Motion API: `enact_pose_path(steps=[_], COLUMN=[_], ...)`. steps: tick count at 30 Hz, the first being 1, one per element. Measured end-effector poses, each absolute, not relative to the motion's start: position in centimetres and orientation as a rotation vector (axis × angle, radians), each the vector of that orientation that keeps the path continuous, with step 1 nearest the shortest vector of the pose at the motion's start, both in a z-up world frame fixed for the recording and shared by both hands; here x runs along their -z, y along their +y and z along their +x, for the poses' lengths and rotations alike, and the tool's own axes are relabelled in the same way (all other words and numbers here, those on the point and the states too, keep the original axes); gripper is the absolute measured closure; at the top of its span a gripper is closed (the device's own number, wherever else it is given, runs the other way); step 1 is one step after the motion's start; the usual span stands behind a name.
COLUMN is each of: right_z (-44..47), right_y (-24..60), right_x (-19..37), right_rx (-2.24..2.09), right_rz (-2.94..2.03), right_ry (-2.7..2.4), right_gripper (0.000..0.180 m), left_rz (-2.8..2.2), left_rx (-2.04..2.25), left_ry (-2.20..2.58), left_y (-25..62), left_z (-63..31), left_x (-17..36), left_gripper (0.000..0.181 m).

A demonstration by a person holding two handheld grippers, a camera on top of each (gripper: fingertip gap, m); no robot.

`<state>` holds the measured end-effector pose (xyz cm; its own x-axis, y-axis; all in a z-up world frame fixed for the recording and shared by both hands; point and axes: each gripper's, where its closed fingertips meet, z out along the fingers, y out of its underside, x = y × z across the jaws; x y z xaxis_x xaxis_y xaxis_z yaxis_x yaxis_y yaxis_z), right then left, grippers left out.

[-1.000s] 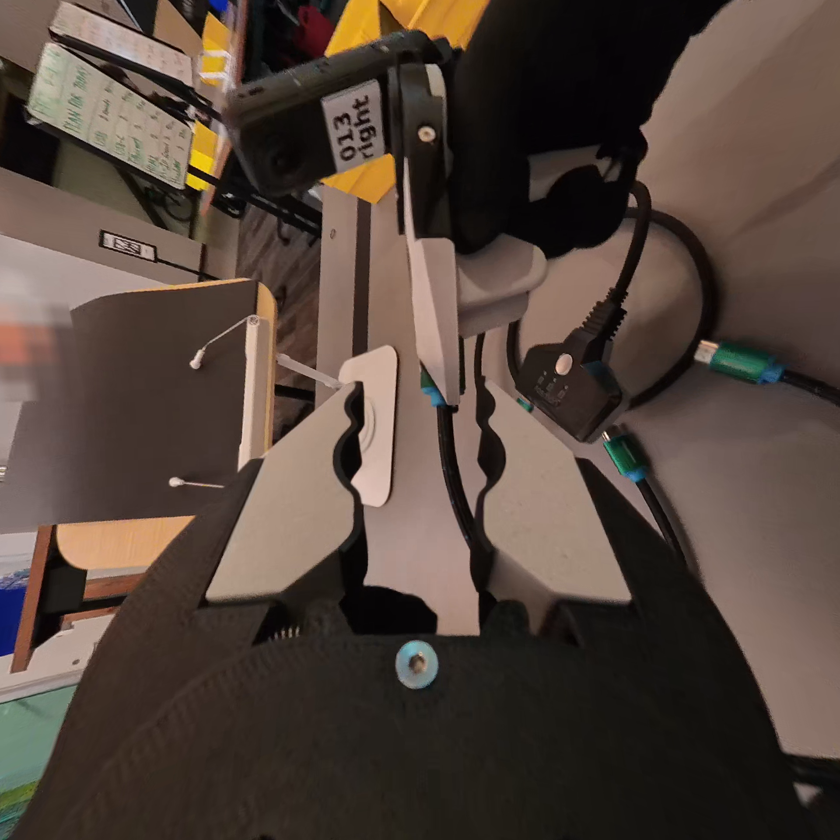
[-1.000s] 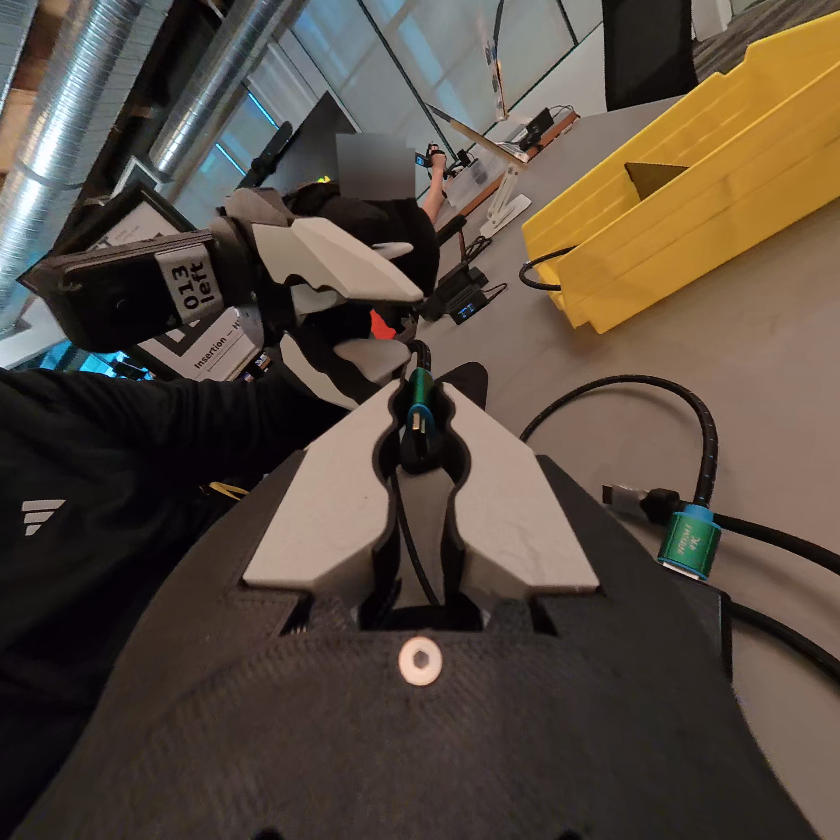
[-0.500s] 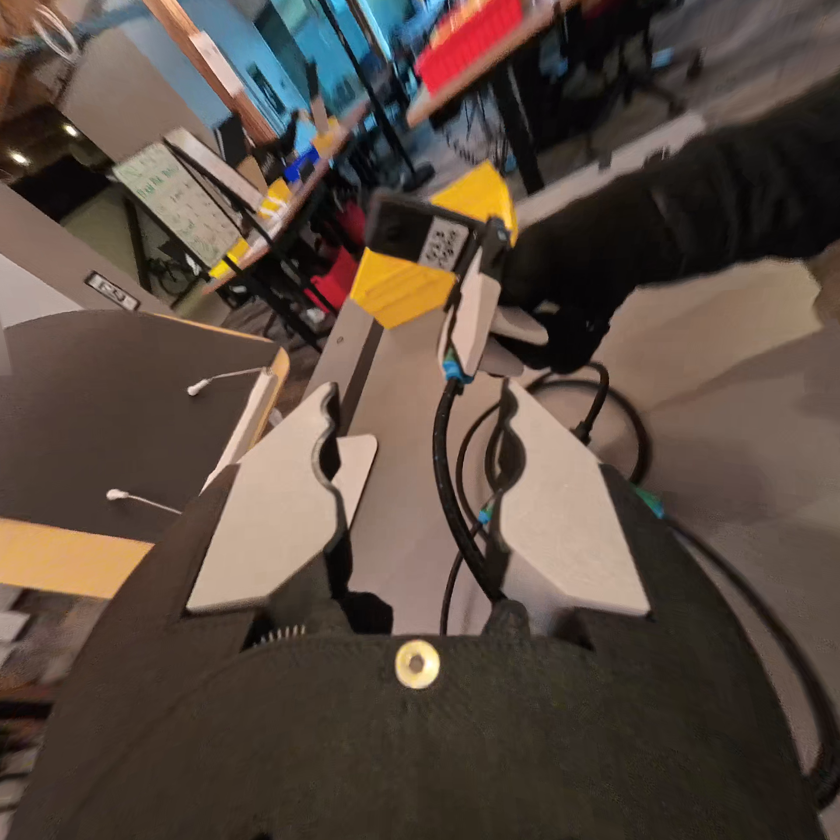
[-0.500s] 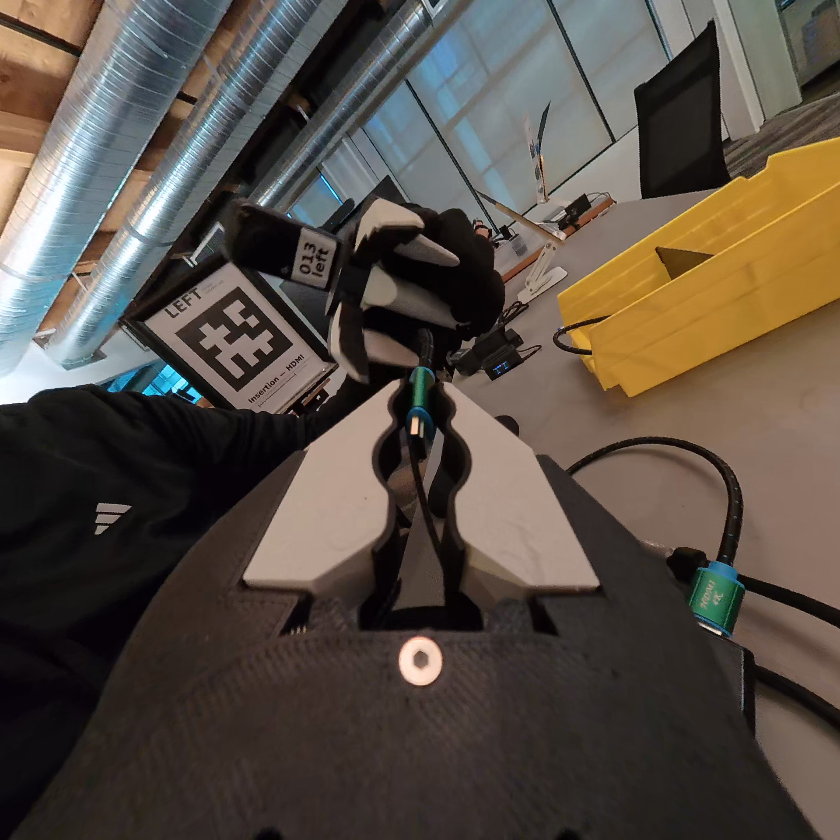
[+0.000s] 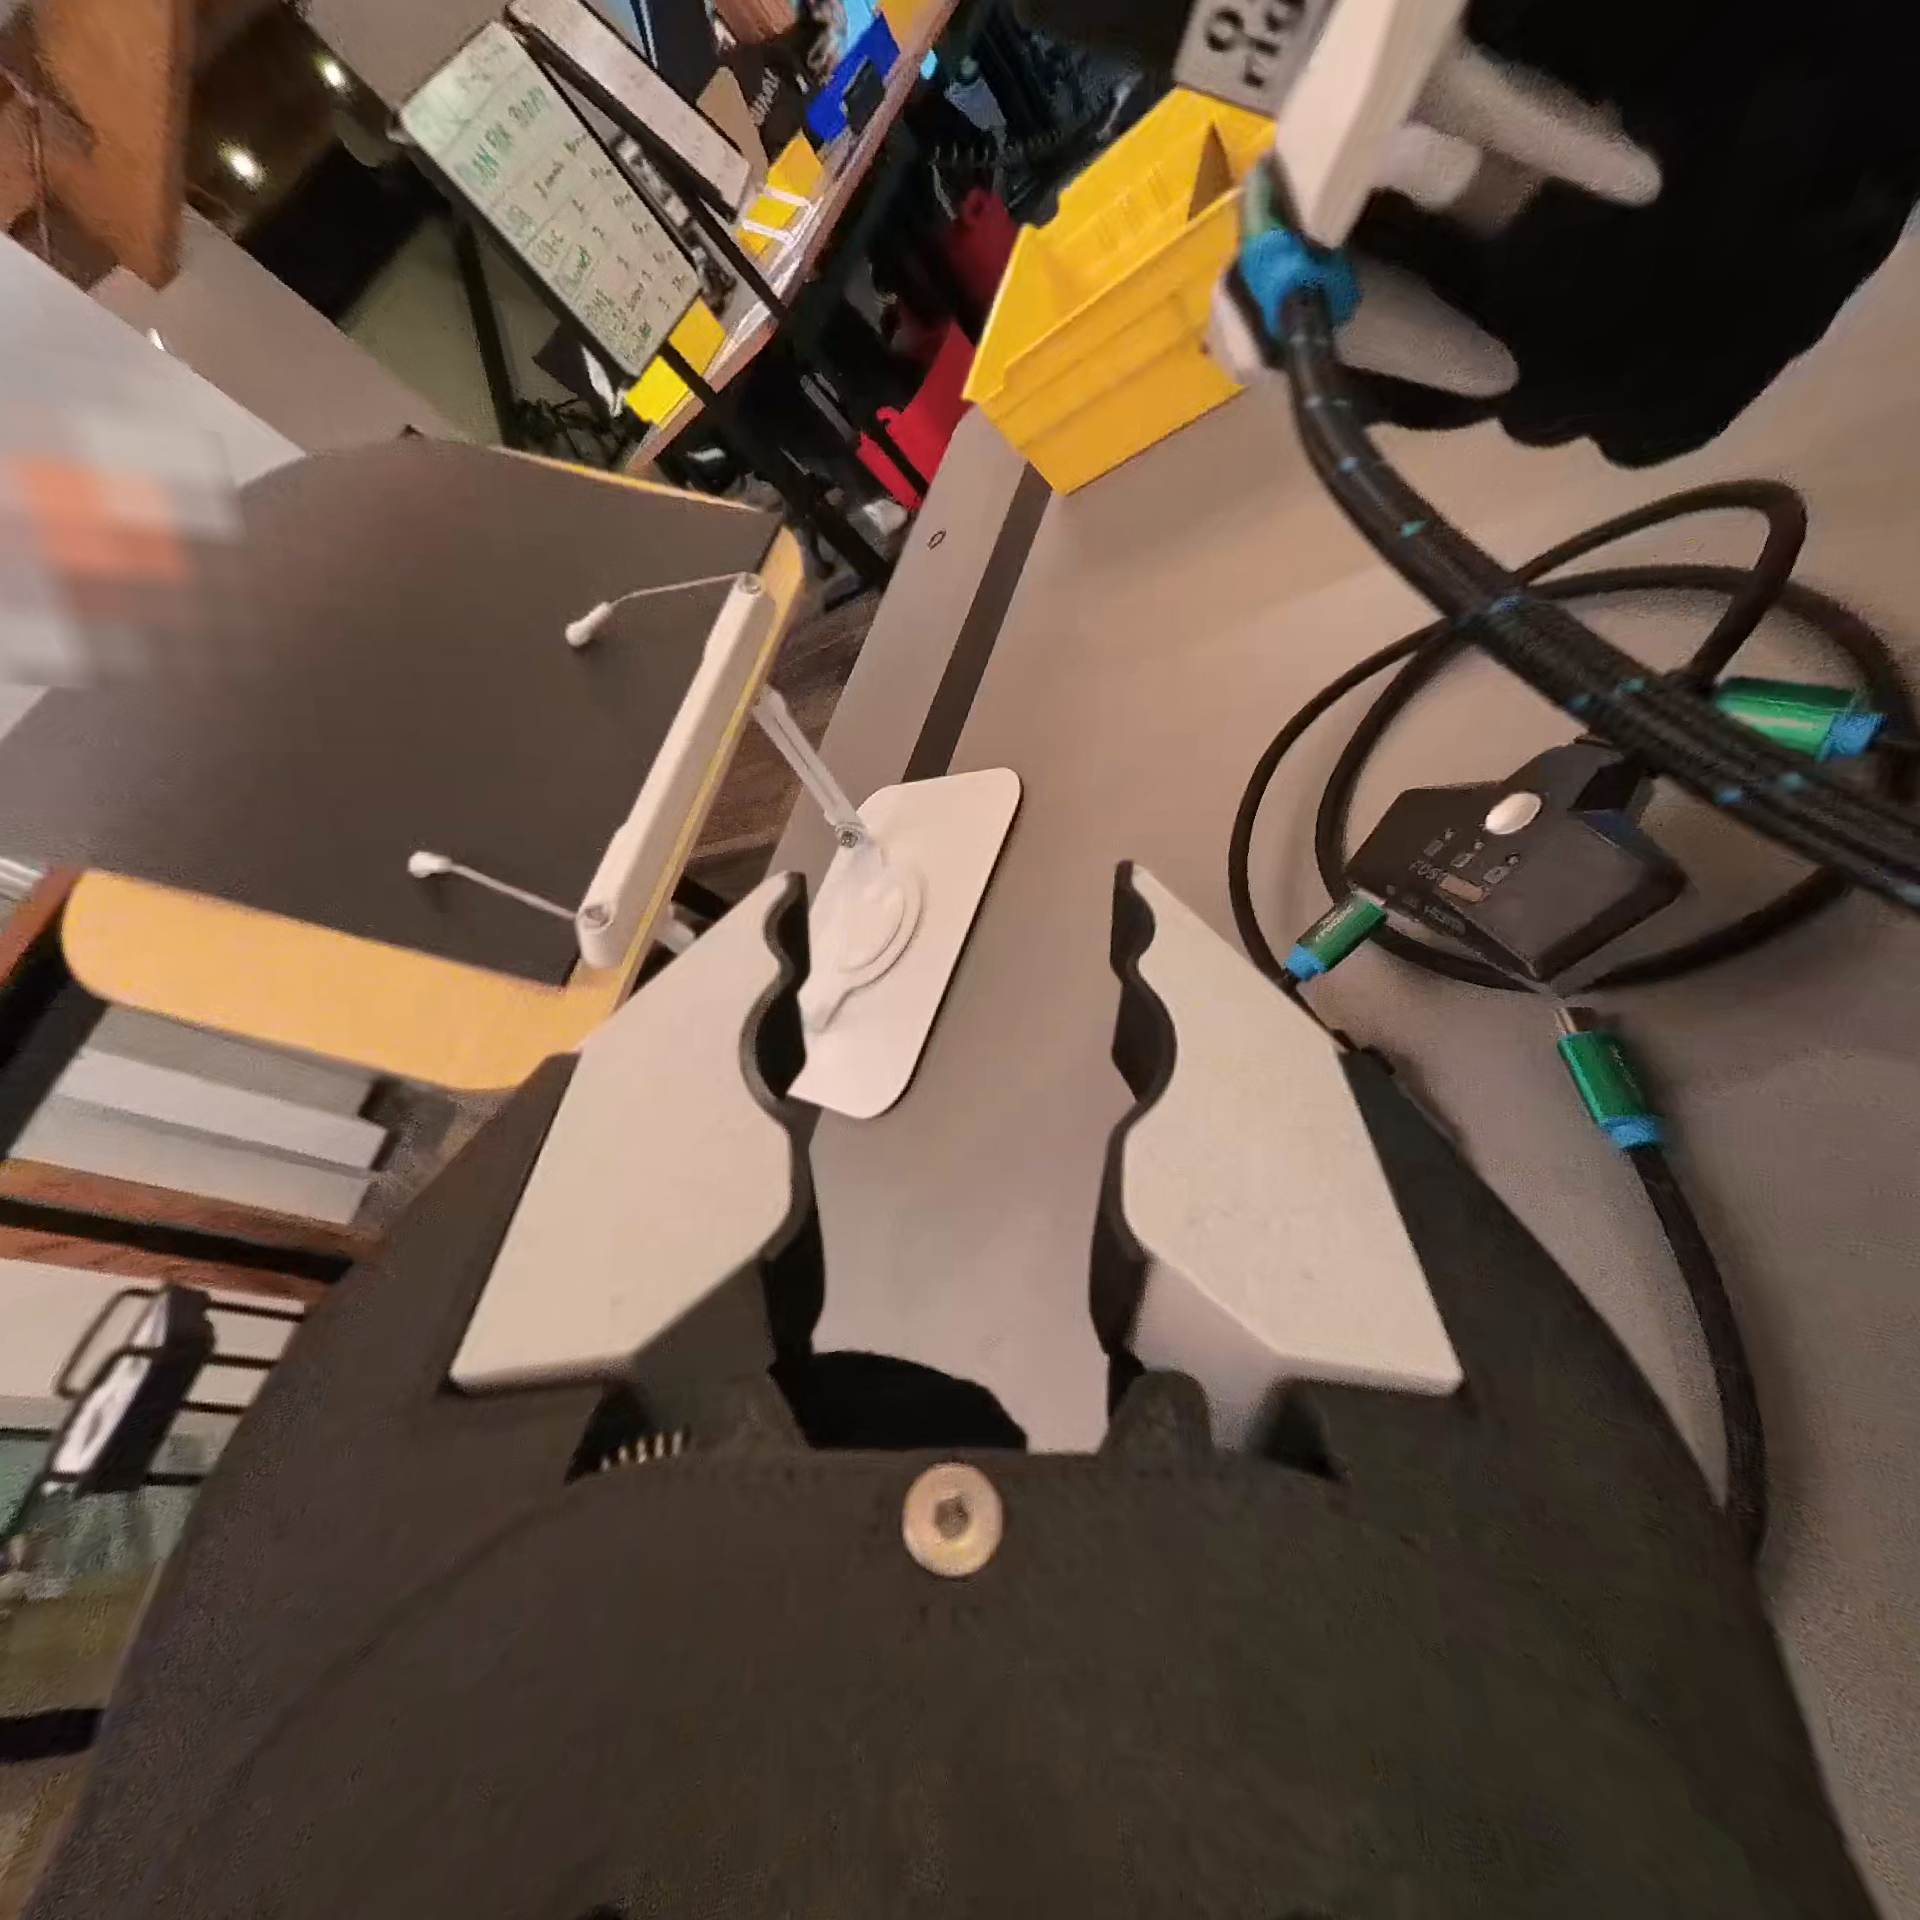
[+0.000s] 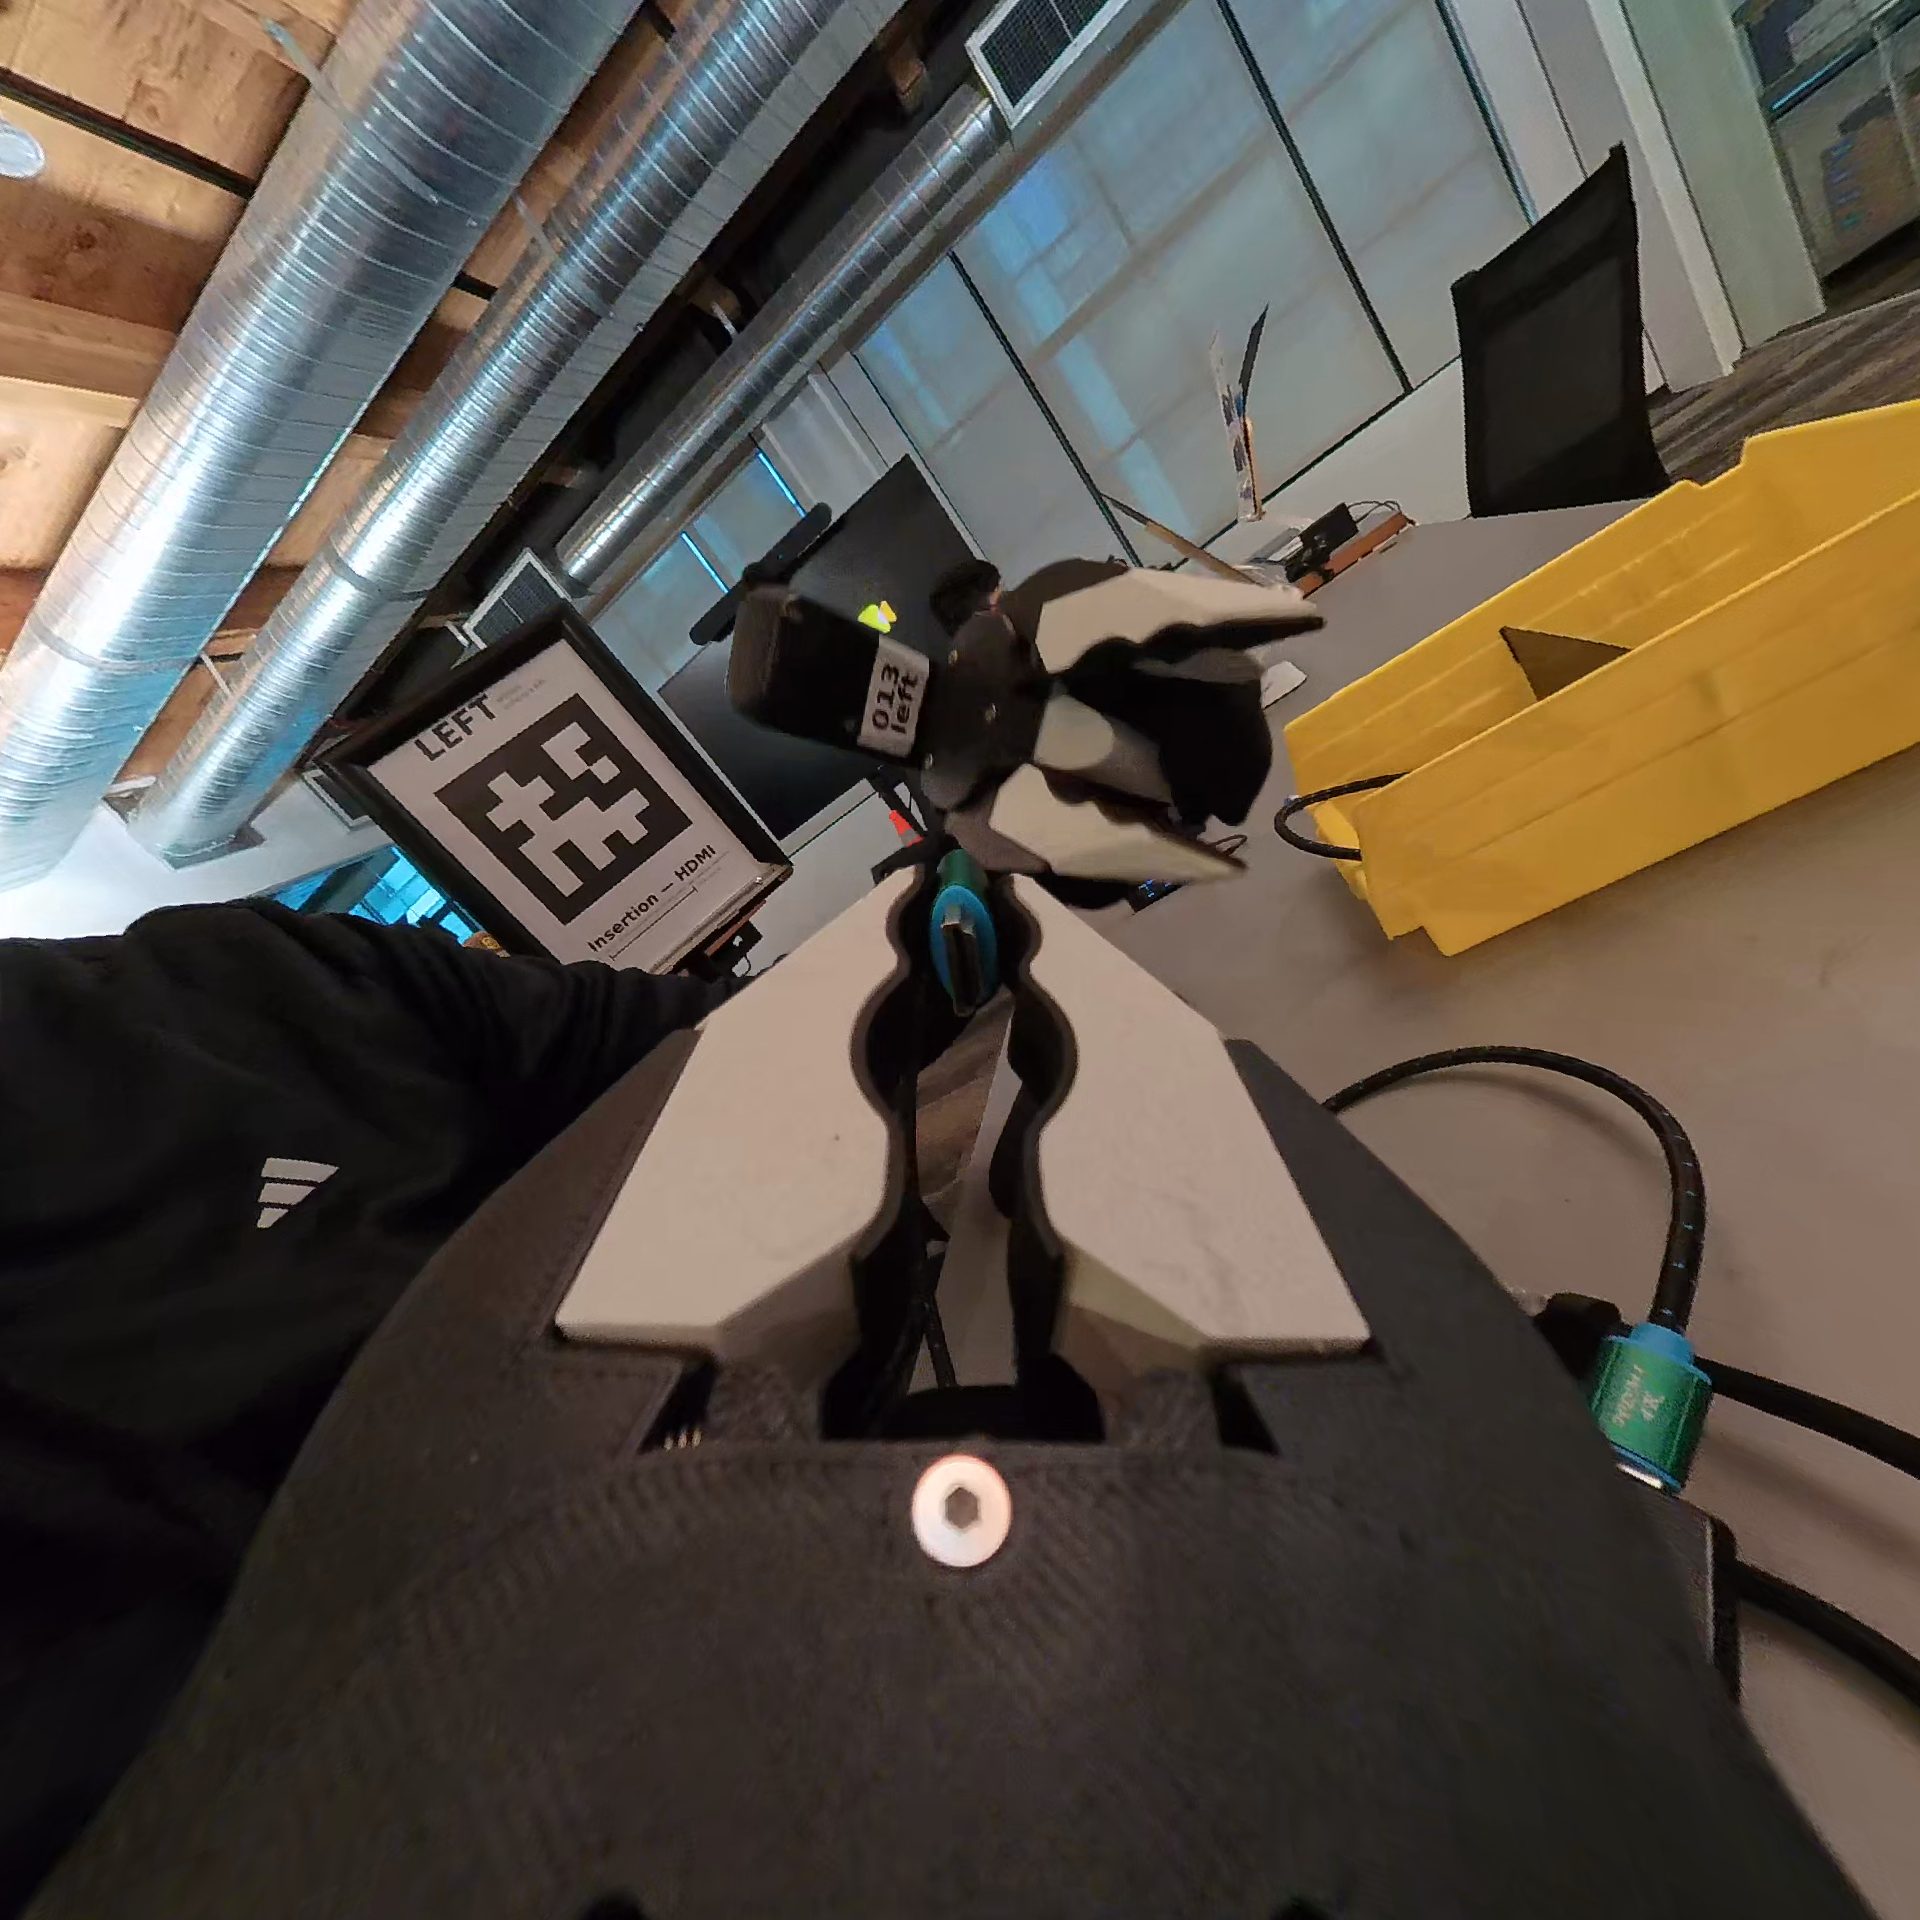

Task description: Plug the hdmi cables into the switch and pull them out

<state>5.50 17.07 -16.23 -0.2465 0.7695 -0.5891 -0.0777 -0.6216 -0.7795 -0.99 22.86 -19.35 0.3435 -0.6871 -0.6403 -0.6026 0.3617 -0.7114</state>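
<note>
Spreading wide with nothing between its fingers, the left gripper (image 5: 951, 997) is hovering over the grey table (image 5: 1164, 644), and bare tabletop is showing through the gap. At the far left a dark board with a tan rim (image 5: 343, 748) is standing off the table's edge, a white bar with thin prongs (image 5: 675, 769) is running along its border, and a white flat plate (image 5: 925, 925) is lying on the table just ahead of the left finger. Further right, open grey surface is stretching back to a yellow bin (image 5: 1101, 301) near the far edge. The black switch (image 5: 1517, 883) is sitting to the right of the gripper with looped black cable (image 5: 1288, 748) around it; one green-and-blue plug (image 5: 1335, 930) is lying at its near-left corner, another (image 5: 1605, 1086) is lying apart in front of it, and a third (image 5: 1797, 712) is resting behind it. At upper right the right gripper (image 6: 961, 935) is pinching the held hdmi plug (image 6: 961, 930) between its fingertips, raised off the table, its braided cord trailing down towards the switch. In the right wrist view, a black sleeve (image 6: 312, 1091) is filling the left side, a framed marker sign (image 6: 561, 800) is standing behind it, and ducts are running under the ceiling beside tall windows.
</note>
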Motion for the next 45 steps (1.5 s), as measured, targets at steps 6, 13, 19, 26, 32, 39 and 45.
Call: enact_pose_path(steps=[6,13,19,26,32,39,45], right_z=[4.6,4.5,4.5,4.6,4.6,5.1,5.8], right_y=[16.6,16.1,15.8,16.1,16.3,16.8,17.2], right_x=[16.8,16.4,16.2,16.4,16.4,16.6,16.7], right_rx=[-1.944,-1.991,-2.029,-2.018,-2.006,-1.999,-1.996], right_rz=[-1.447,-1.422,-1.423,-1.448,-1.453,-1.469,-1.465], right_ry=[-0.866,-0.879,-0.877,-0.857,-0.849,-0.826,-0.819], right_gripper=[0.171,0.170,0.168,0.168,0.167,0.153,0.156], left_rz=[-1.202,-1.117,-1.065,-1.108,-1.119,-1.116,-1.126], left_rx=[0.095,0.199,0.275,0.337,0.352,0.378,0.413], left_ry=[1.354,1.292,1.280,1.251,1.240,1.246,1.232], left_y=[21.1,18.8,16.9,16.9,17.1,16.8,16.7], left_z=[3.7,5.9,7.4,7.7,7.6,7.5,7.4], left_x=[20.1,17.4,16.1,16.5,16.6,16.3,16.0], left_gripper=[0.107,0.122,0.143,0.163,0.163,0.172,0.173])
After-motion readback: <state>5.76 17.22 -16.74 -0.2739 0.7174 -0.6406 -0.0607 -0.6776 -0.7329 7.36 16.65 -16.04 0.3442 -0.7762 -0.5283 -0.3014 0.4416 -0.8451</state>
